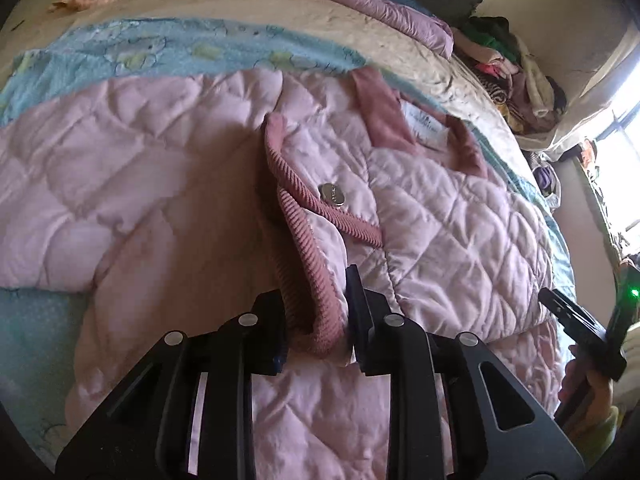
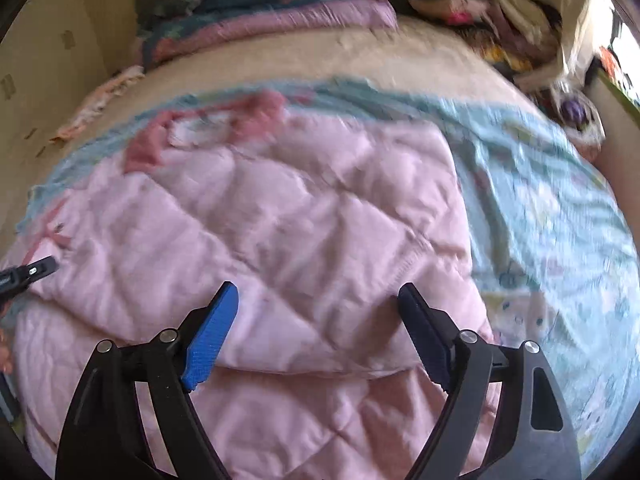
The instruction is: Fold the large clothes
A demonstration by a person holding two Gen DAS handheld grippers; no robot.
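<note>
Left tool (image 1: 316, 320) nearest the lens: jaws drawn in tight on the ribbed dusty-pink trim (image 1: 298, 248) at the front edge of the quilted pink jacket (image 1: 460, 216), the cord-like edging bunched between the pads. Right tool (image 2: 318, 334) stands wide apart over the jacket's lower body, nothing between its blue pad and the dark one, no contact with the cloth that I can make out; its view is smeared with motion blur. Judged step: early in the fold, one front panel pinned by its edge, the second hand on its way to a hold. Next move likely calls for the right tool to come down on a matching edge or hem so both hands can lift and carry a panel across together; a one-sided pull would probably drag the padded cloth into a heap rather than a crease. Jacket lies spread on the bed (image 1: 320, 40), on a pale blue printed sheet (image 2: 540, 208), front opening slightly parted, with a silver snap button (image 1: 332, 194) just beside the trim. Farther up, the darker pink collar (image 1: 384, 116) and a white label (image 1: 426, 126) inside the neck. Fabric puffy, diamond-stitched, soft-looking; judged bulky and springy, apt to slide. Beyond, a mauve quilt (image 1: 360, 4) at the bed's far edge and a pile of mixed clothes (image 1: 516, 76) in the corner by the window.
</note>
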